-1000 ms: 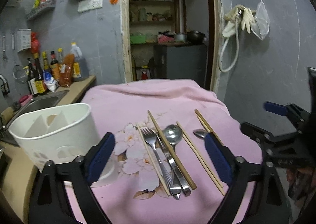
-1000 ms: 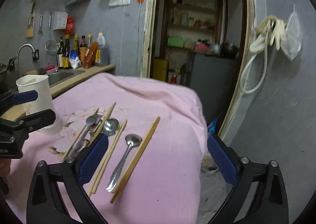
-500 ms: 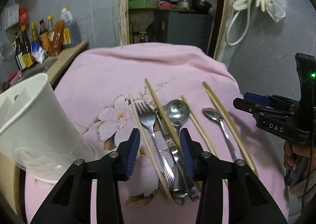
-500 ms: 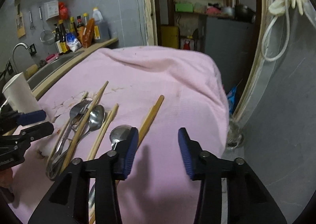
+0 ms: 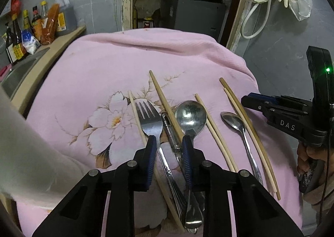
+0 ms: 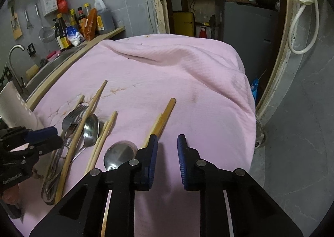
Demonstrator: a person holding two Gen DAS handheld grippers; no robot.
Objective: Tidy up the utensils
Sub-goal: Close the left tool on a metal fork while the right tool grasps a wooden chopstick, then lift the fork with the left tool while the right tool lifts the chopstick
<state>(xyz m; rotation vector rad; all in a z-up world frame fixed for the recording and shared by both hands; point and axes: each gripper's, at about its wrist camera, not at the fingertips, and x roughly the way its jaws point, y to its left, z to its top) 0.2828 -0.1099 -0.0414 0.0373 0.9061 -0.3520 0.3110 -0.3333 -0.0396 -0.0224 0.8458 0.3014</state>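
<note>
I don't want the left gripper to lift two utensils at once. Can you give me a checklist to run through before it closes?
1. Left gripper open around the target: ok, jaws apart, straddling the fork handle.
2. Only one utensil between the jaws: not ok, the knife and a chopstick also run through the gap.
3. Large spoon outside the jaws: cannot tell, its neck meets the right pad.
4. Right gripper out of the way: ok, open over bare pink cloth, beside the small spoon.
5. White utensil holder within reach: ok, at the cloth's left edge.
</note>
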